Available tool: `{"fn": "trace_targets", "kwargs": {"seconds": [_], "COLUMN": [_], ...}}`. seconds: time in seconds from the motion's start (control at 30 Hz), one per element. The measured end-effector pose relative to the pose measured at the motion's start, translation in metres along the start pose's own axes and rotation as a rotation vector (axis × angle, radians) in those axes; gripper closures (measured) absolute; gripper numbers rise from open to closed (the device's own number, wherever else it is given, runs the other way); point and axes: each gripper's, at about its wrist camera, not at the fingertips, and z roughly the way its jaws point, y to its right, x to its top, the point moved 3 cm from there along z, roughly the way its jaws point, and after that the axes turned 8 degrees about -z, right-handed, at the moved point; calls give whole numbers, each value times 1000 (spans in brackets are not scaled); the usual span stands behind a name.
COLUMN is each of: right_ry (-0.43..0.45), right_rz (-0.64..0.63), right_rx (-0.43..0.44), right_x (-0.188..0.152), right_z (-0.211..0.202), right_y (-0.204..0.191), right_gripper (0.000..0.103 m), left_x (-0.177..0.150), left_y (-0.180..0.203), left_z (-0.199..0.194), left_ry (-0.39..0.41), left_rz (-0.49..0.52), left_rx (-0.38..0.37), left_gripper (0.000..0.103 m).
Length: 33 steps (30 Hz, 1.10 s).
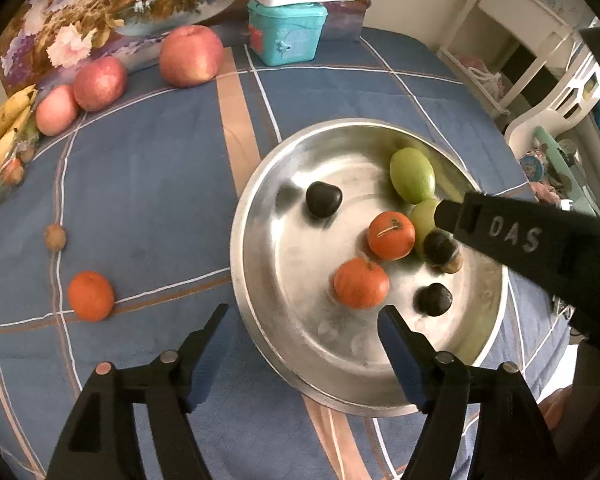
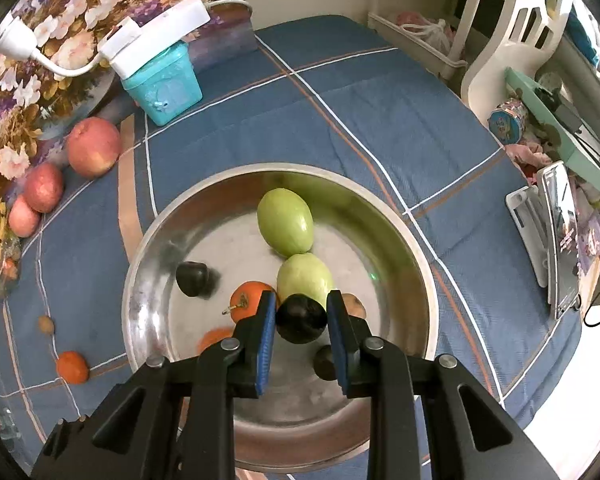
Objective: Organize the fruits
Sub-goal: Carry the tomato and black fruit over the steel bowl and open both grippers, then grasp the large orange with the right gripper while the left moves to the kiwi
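Right gripper (image 2: 301,314), black plastic with blue ribbed pads, closed to a narrow gap around a small glossy dark round fruit (image 2: 301,319), pads pressing both its sides, held low over the inside of a wide, shallow stainless-steel bowl (image 2: 148,240). Seen from the left wrist, reaching in from the right edge, slanted down toward the bowl's middle, with raised letters "DAS" on its side. Left gripper (image 1: 304,314), same black build and blue pads, spread wide and holding nothing, poised above the bowl's near left rim: one finger over the cloth, the other over the metal. Inside the bowl: two smooth, egg-shaped green fruits (image 2: 286,220), touching each other; two orange round fruits (image 1: 391,235), one with a dry stem on top, the other nearer the left gripper; two more dark glossy fruits (image 1: 323,199), one lying alone toward the left side, one near the front; one small brownish fruit (image 2: 355,306) partly hidden behind the right gripper. Outside the bowl, on a blue quilted tablecloth (image 1: 148,184) with white and tan stripes: one orange fruit (image 1: 91,296), one small tan rough-skinned fruit (image 1: 55,237), three pink-red apples (image 1: 191,56) in a row by the far left edge, and a bunch of yellow bananas (image 1: 2,132). Behind, a teal plastic box (image 1: 286,34).
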Motion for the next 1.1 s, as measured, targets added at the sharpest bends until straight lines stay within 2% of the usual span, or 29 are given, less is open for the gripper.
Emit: {"fn": "trace_targets", "kwargs": {"seconds": [0.13,0.3,0.4,0.43,0.47,0.53,0.63,0.83,0.97,1.1], "right_ry": [19,57,75,79,86,86,87,119,127,96], "right_rz": [10,-28,-56,-65,-73,-78,-83,-189,-248,-312], "right_rx": [24,-3,-12,-1,7,8,18,43,115,141], "right_x": [2,6,7,6,6,5,3,-1,-6,-10], "right_z": [-3,-11,-17,-18,-19,-19,-17,-20,-21,-16], "right_y": [3,0,-6,-8,-11,-14,-20,-50,-74,-102], "right_gripper": [69,68,67,64,59,54,54,54,54,54], "left_x": [1,8,13,14,16,20,24,25,20,14], "left_y": [-4,-22,-38,-45,-53,-68,-96,-170,-220,-253], "left_z": [0,-6,-11,-13,-16,-20,-26,-37,-50,-67], "left_ry": [-7,9,28,39,54,63,72,98,119,149], "left_rz": [-13,-62,-96,-109,-123,-150,-219,-371,-469,-535], "left_rx": [-4,16,37,52,66,70,64,122,173,176], "left_gripper": [26,22,11,3,0,0,0,0,0,0]}}
